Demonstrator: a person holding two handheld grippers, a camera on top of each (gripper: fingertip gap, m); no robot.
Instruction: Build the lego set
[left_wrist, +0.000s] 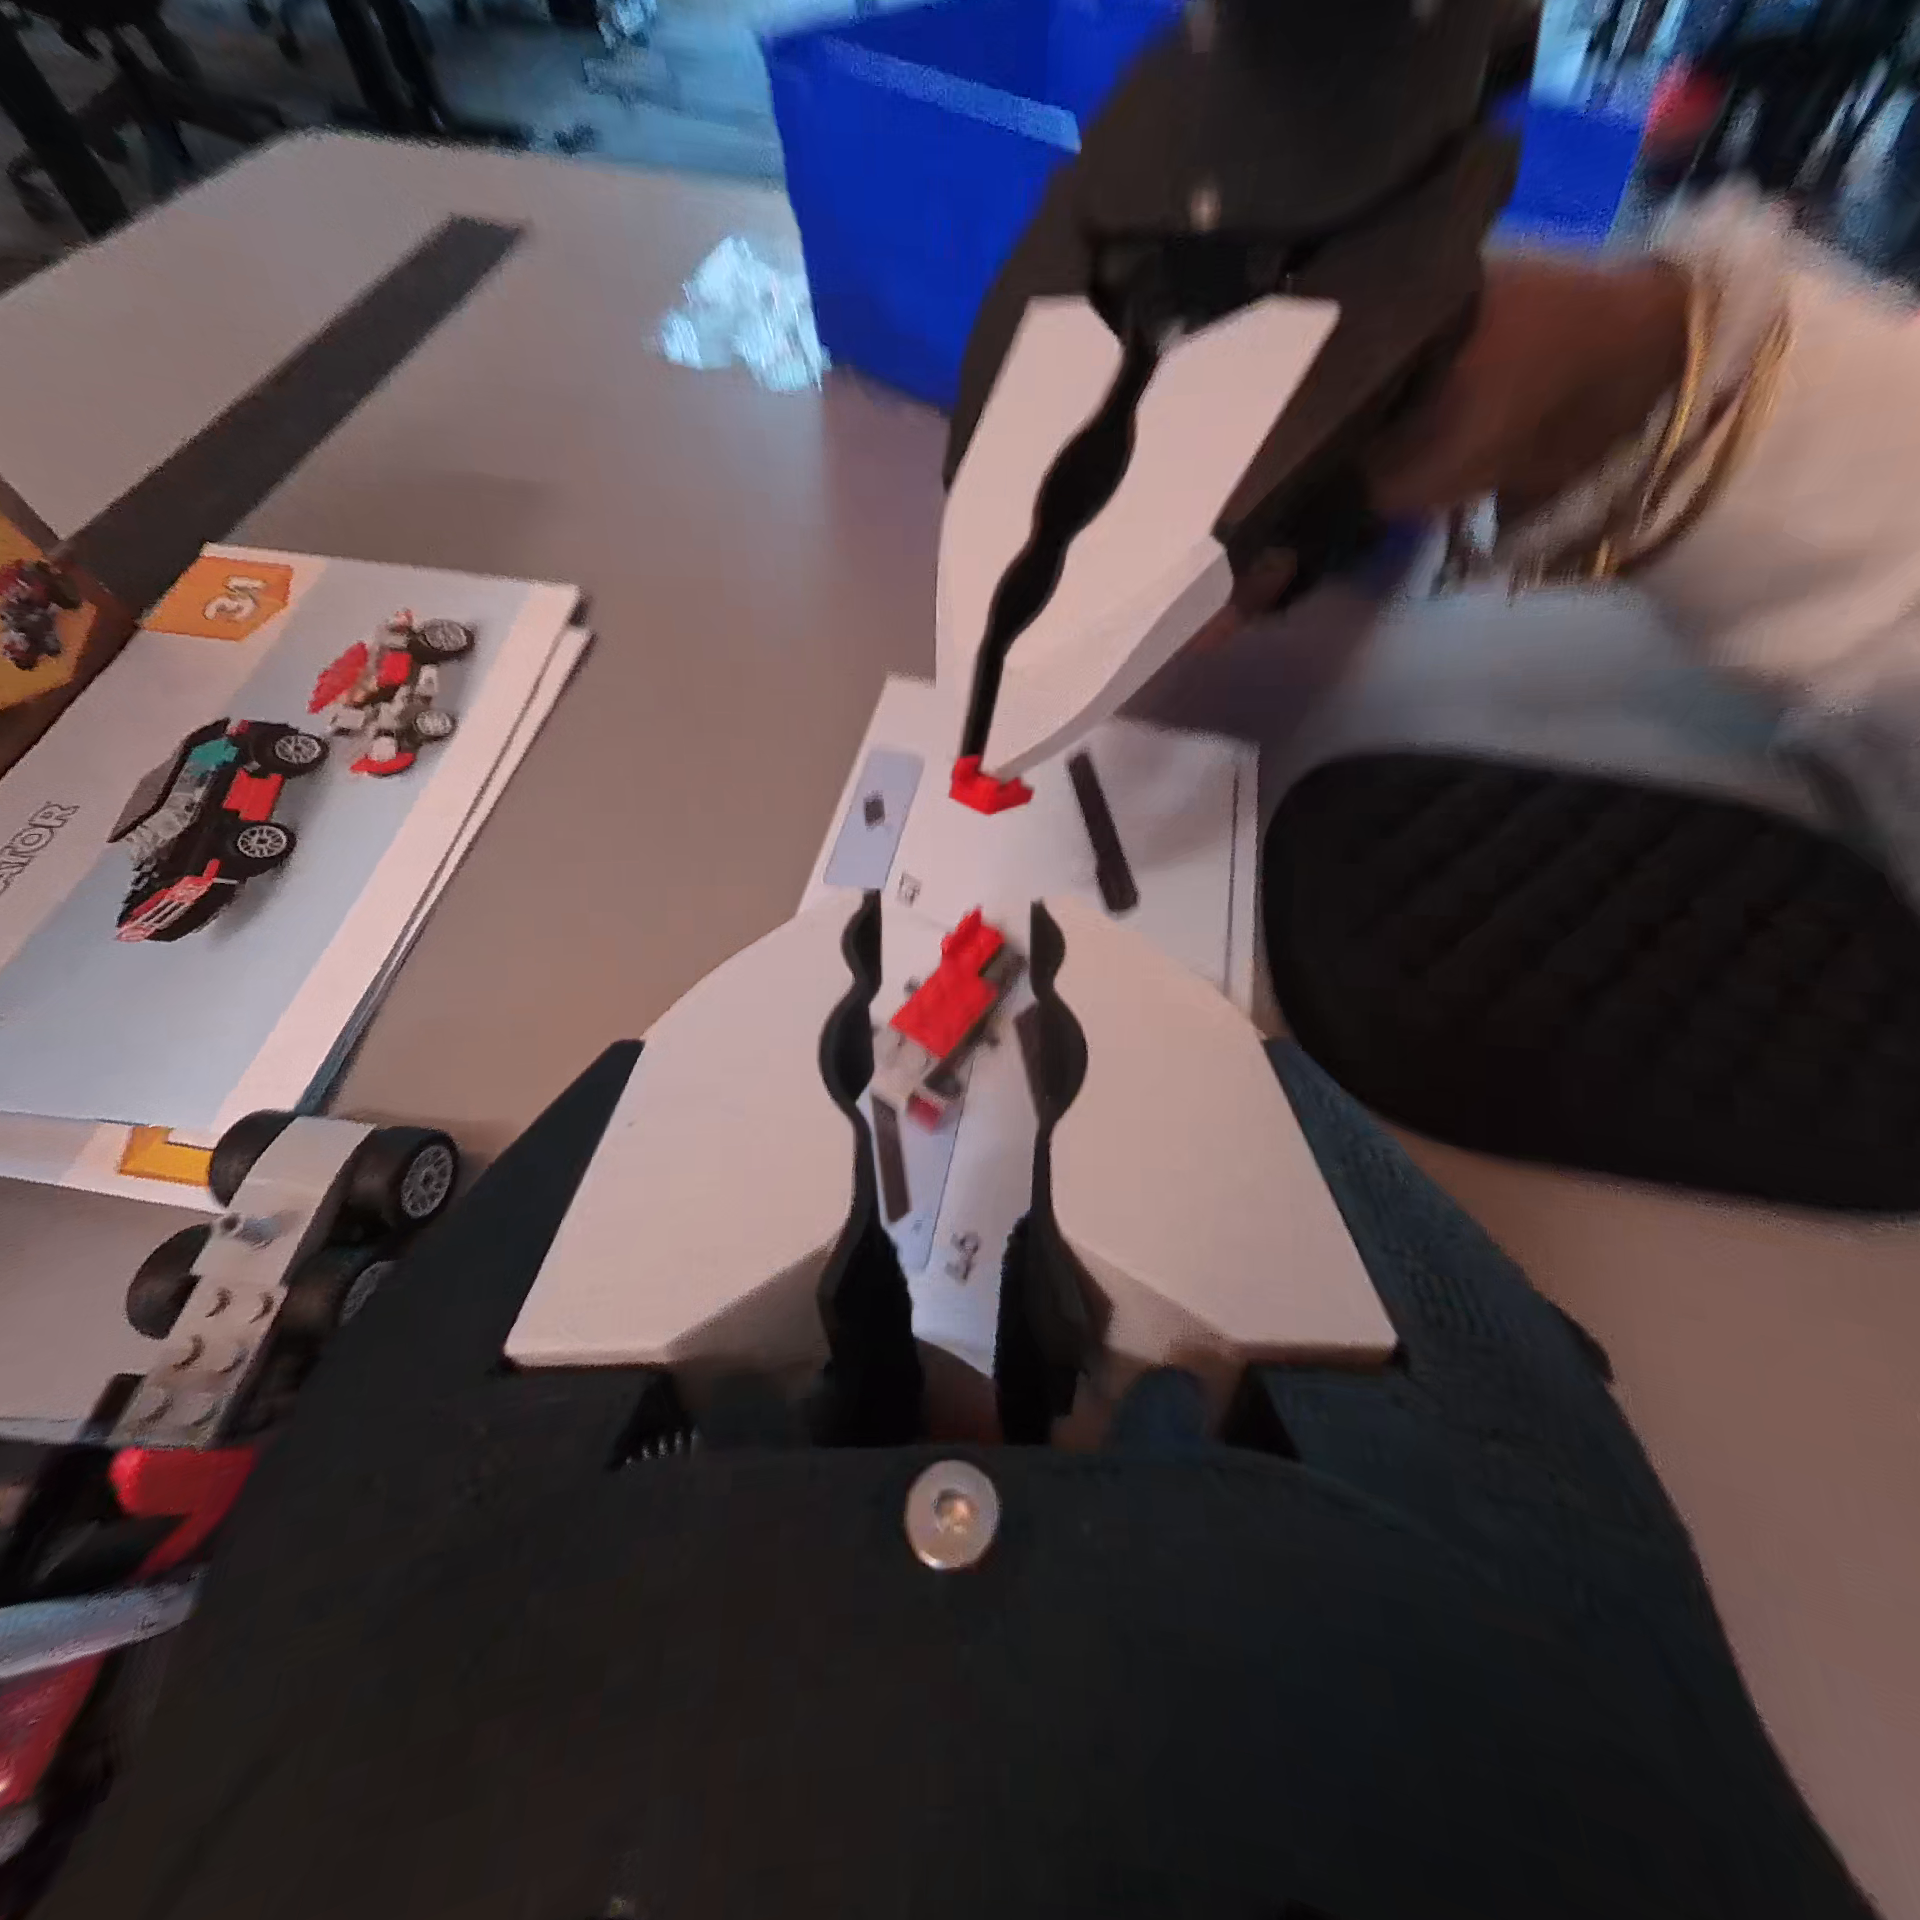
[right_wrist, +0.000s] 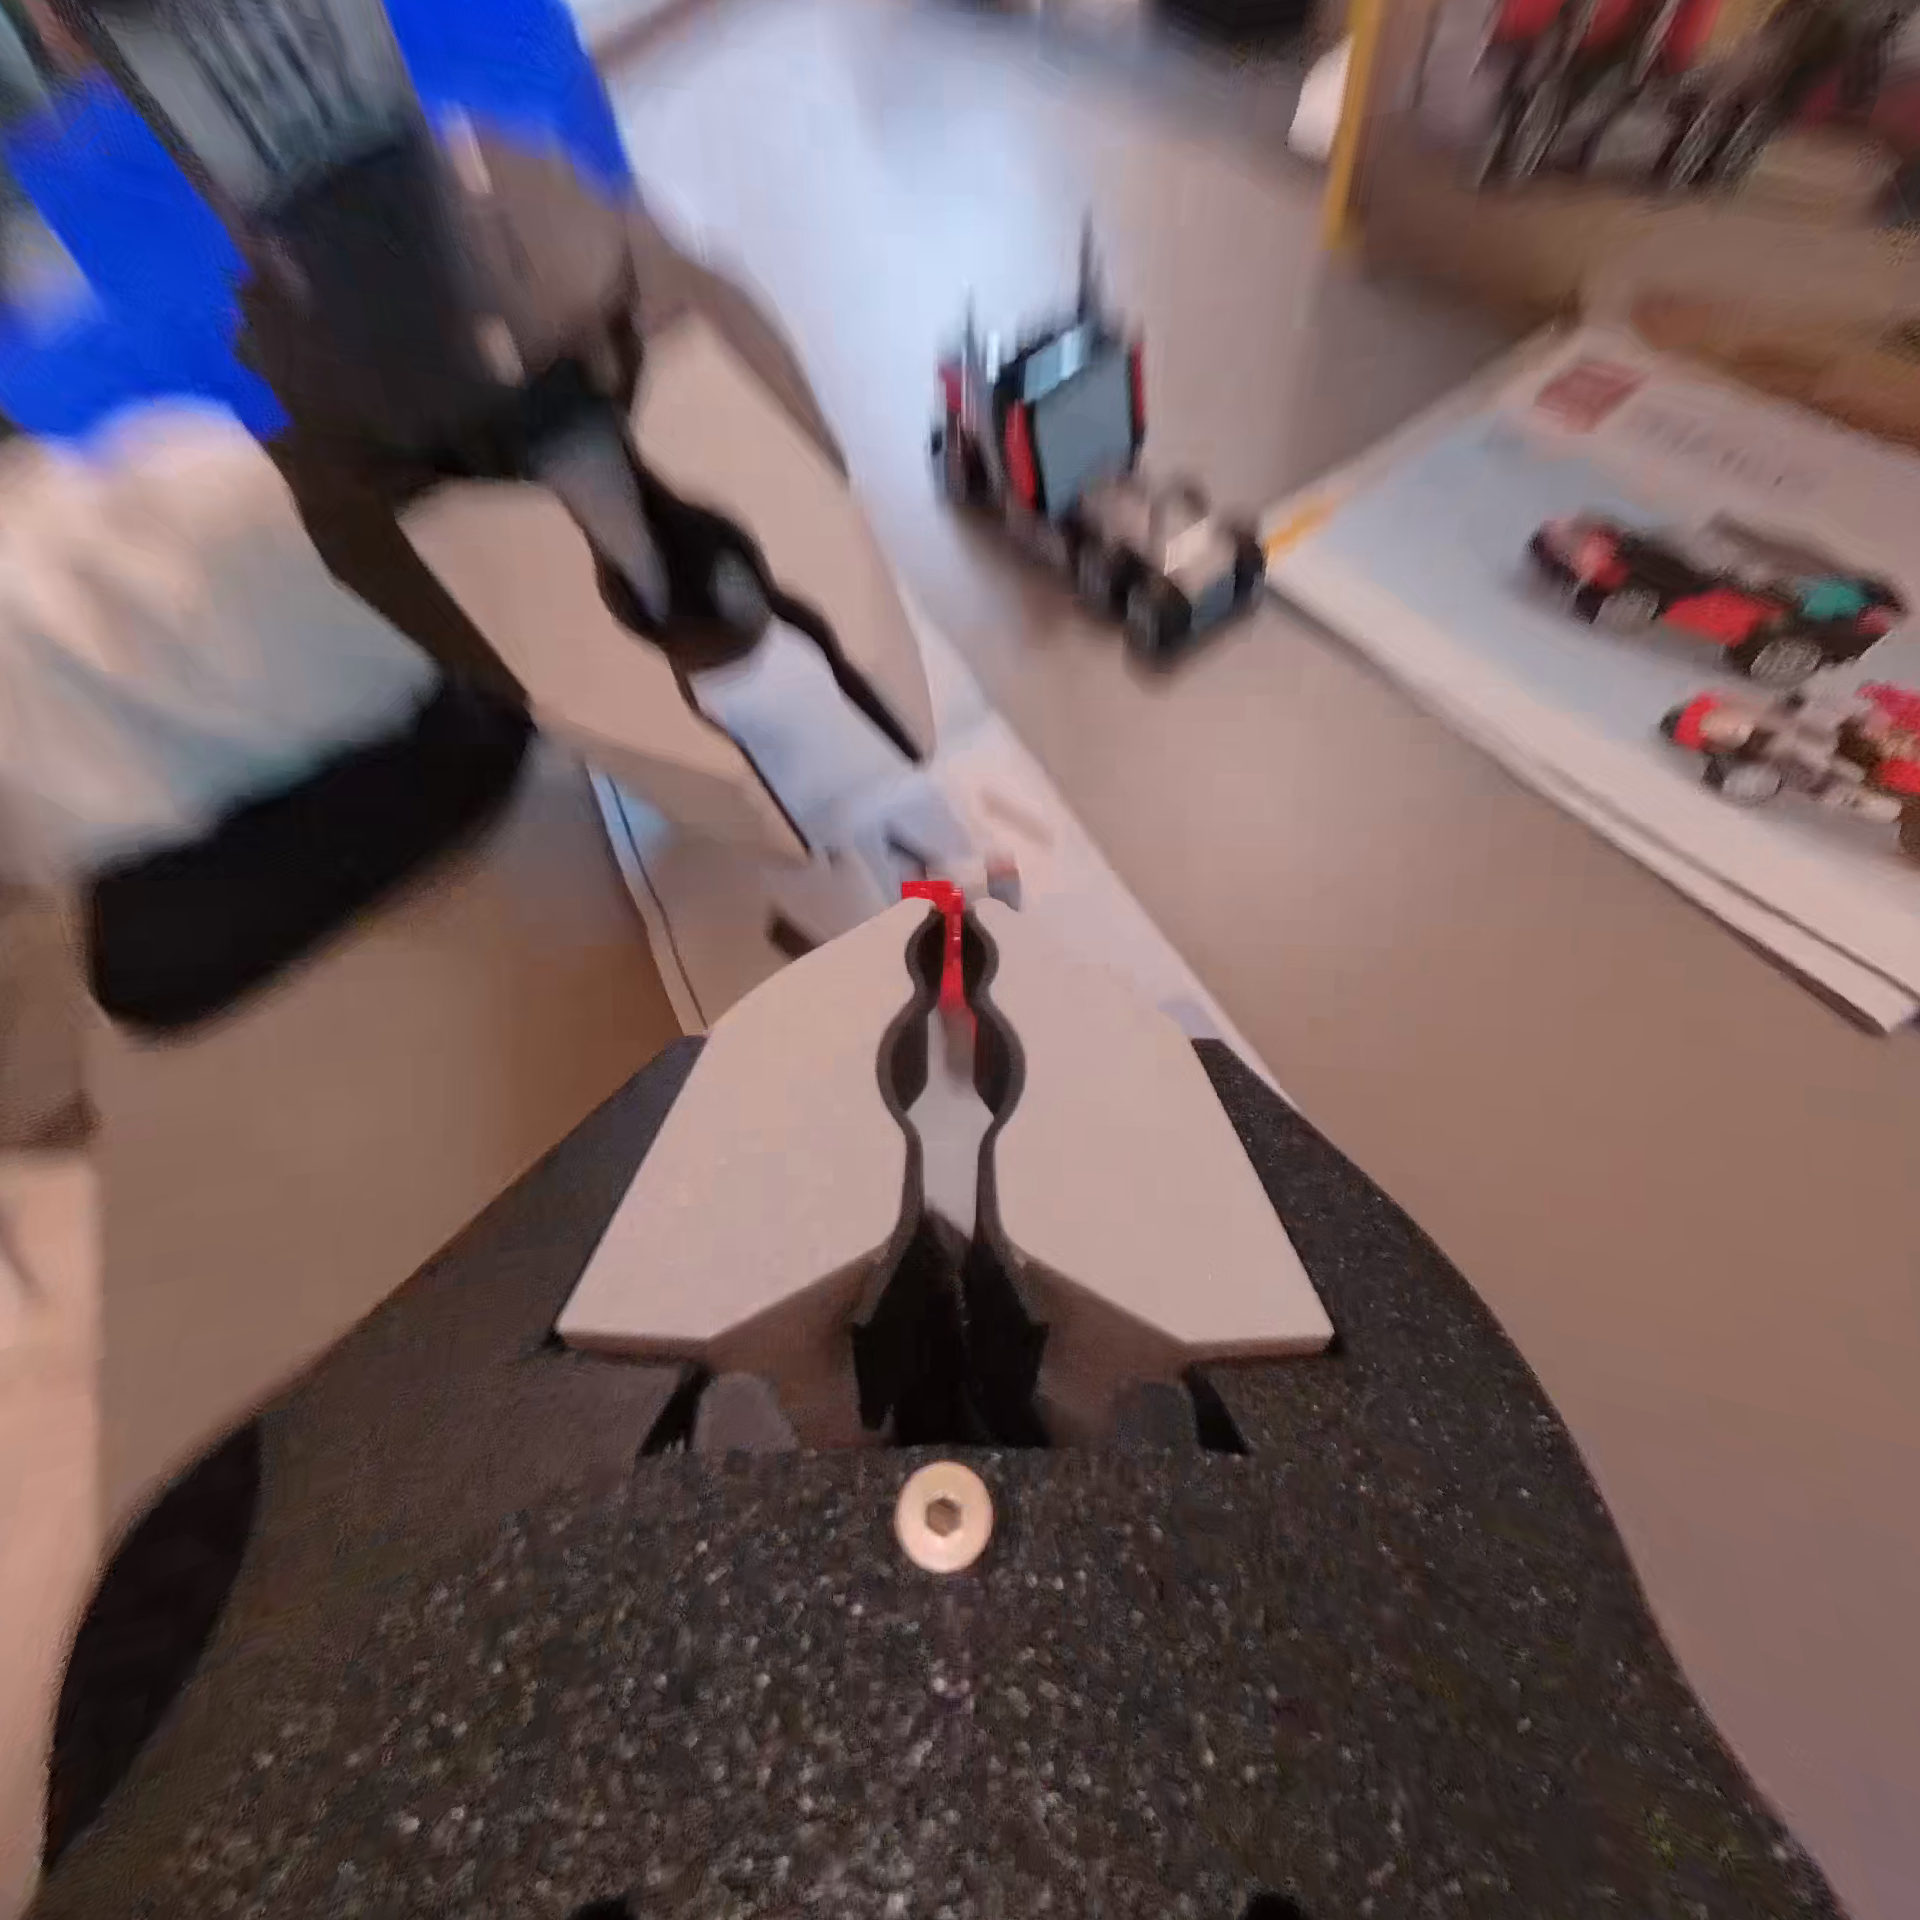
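Both differ: right gripper (left_wrist: 987, 764) jaws pinch a red brick (left_wrist: 989, 787); left gripper (left_wrist: 954, 914) jaws gape, holding nothing.

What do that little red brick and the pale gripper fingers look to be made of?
The red brick looks like hard moulded plastic: even bright colour, crisp edges, slight gloss. The right gripper, shut on it, has pale fingers that look like matt rigid plastic, perhaps printed; the dark wavy lining along their inner edges may be rubber, though blur leaves that open.

Each camera is riding on its own gripper, looking forward and down along the fingers, close over the table (left_wrist: 644, 520). The two are facing each other, sharing the open instruction sheet (left_wrist: 1174, 821) and the booklet (right_wrist: 1538, 582).
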